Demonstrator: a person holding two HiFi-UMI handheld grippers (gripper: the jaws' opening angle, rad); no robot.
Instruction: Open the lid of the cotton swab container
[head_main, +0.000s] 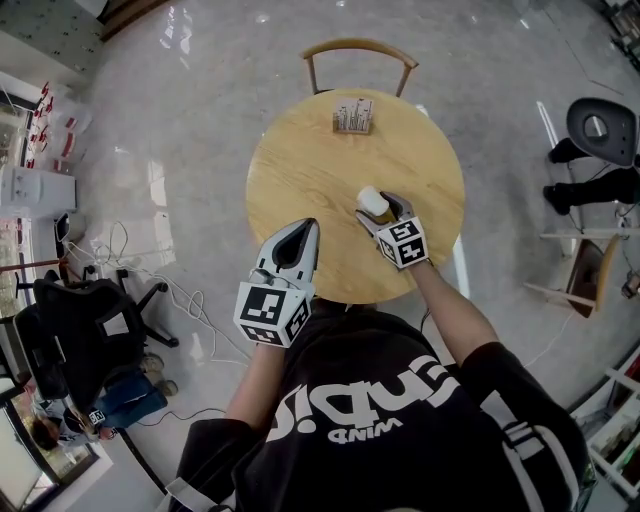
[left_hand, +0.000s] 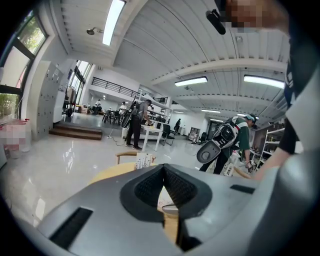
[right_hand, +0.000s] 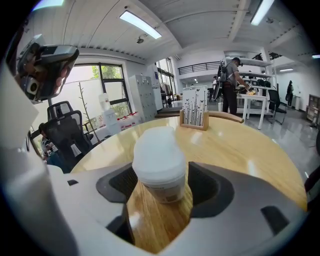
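Observation:
The cotton swab container (head_main: 373, 203), a small pale tub with a white domed lid on it, is at the right of the round wooden table (head_main: 300, 160). My right gripper (head_main: 381, 208) has it between its jaws, and the pads sit against the sides of the tub (right_hand: 159, 167) below the lid. The right gripper (right_hand: 161, 190) is angled down toward the tabletop. My left gripper (head_main: 308, 228) hangs over the table's near edge to the left, shut and empty. In the left gripper view its jaws (left_hand: 163, 170) meet in a closed point.
A wooden holder with patterned cards (head_main: 353, 117) stands at the table's far side, in front of a wooden chair (head_main: 360, 50). A black office chair (head_main: 90, 330) and cables lie on the floor at the left. A seated person's legs (head_main: 600, 185) are at the right.

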